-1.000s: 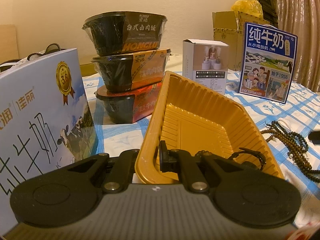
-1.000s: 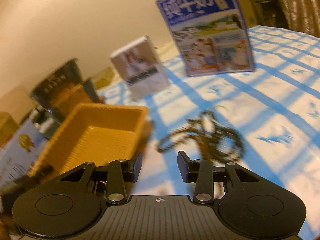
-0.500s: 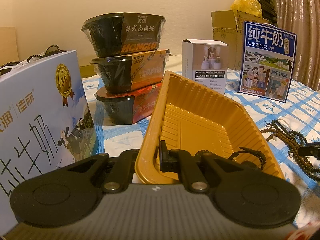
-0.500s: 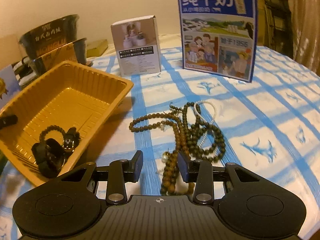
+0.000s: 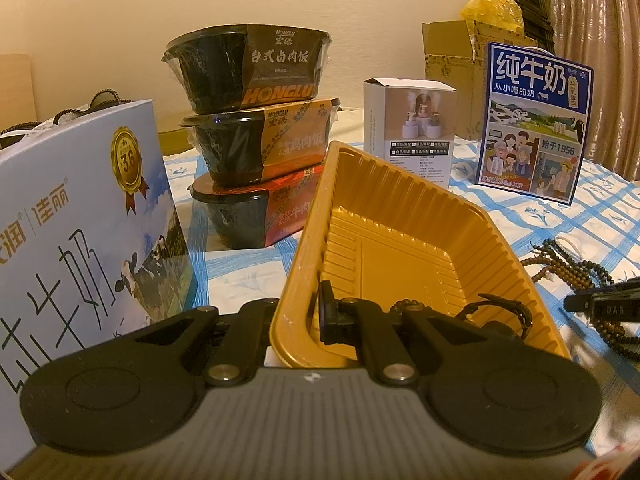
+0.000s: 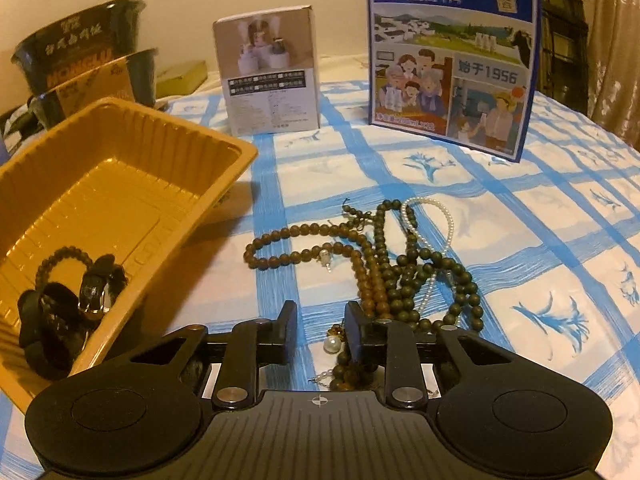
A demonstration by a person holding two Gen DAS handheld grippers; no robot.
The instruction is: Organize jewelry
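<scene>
My left gripper (image 5: 300, 316) is shut on the near rim of the yellow ribbed tray (image 5: 400, 200), one finger outside the wall and one inside. Dark bracelets (image 6: 60, 308) lie in the tray's near corner (image 6: 160, 114). A tangle of green and brown bead necklaces (image 6: 384, 272) with a white pearl strand (image 6: 436, 216) lies on the blue-checked cloth to the right of the tray. My right gripper (image 6: 320, 320) hangs low over the near end of that tangle with its jaws closing. A loose pearl (image 6: 332, 344) and a few beads lie between the fingers, and the pads do not press on them.
A blue milk carton box (image 6: 452, 52) and a small white box (image 6: 272, 76) stand behind the beads. Three stacked black food bowls (image 5: 248, 132) sit behind the tray. A large pale gift box (image 5: 80, 220) stands at the left. A cardboard box (image 5: 452, 60) is at the back.
The right gripper rolled level and sank toward the bead pile, and its jaws narrowed. Its finger now shows at the right edge of the left wrist view. The left gripper kept still.
</scene>
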